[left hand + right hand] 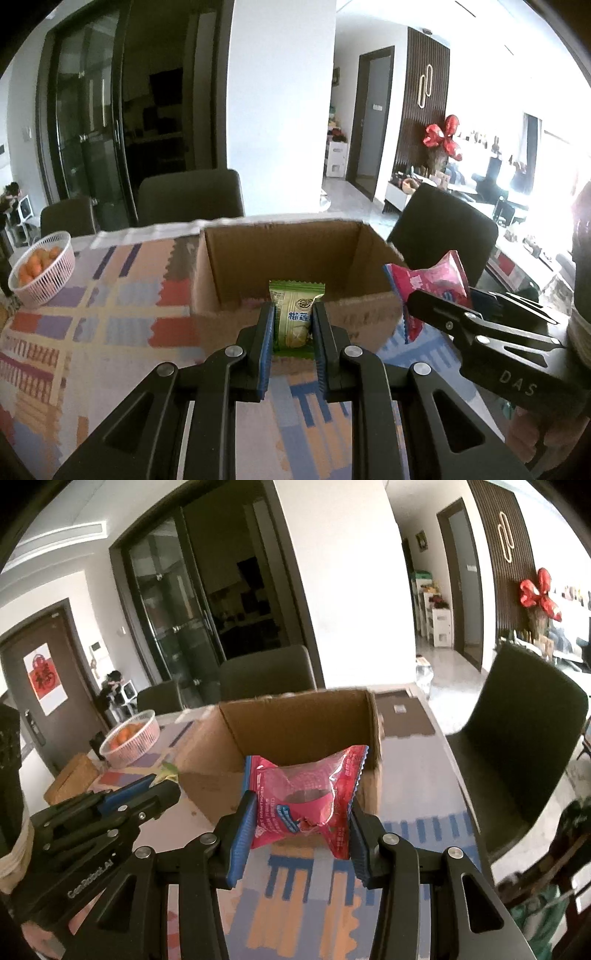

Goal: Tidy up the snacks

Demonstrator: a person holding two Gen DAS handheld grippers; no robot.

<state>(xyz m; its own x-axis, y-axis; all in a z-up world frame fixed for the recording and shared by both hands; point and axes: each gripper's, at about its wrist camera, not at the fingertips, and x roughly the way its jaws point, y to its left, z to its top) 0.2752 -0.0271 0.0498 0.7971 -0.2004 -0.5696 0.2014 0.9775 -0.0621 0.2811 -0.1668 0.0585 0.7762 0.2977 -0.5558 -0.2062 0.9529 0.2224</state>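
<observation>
Snack packets sit pinched in both claws, each one held above the patterned tablecloth (110,295) in front of the open cardboard box (291,258).

The left gripper (293,325) has its blue-padded fingers (266,343) pressed onto the sides of a green snack packet (295,317), which stands upright between them with its crimped top edge up and printed characters on its face. The packet hangs just before the near wall of the box, level with the rim.

The right gripper (299,816) clamps a pink snack packet (306,797) across its width; the wrapper is partly clear, and a dark round piece shows inside. It too is held close to the near wall of the box, towards that wall's right end. In the left wrist view the same pink packet (428,288) pokes up from the right gripper (439,306) just beside the box's near right corner.

The box stands on the table with its flaps open and its brown inside walls bare as far as they show; its floor is hidden by the near wall.

Further out, a pink mesh basket of oranges (42,269) rests near the far left edge of the table. Dark chairs (192,197) stand along the far edge and another (524,738) at the right edge. A brown wooden block (72,779) lies on the table near the basket in the right wrist view.
</observation>
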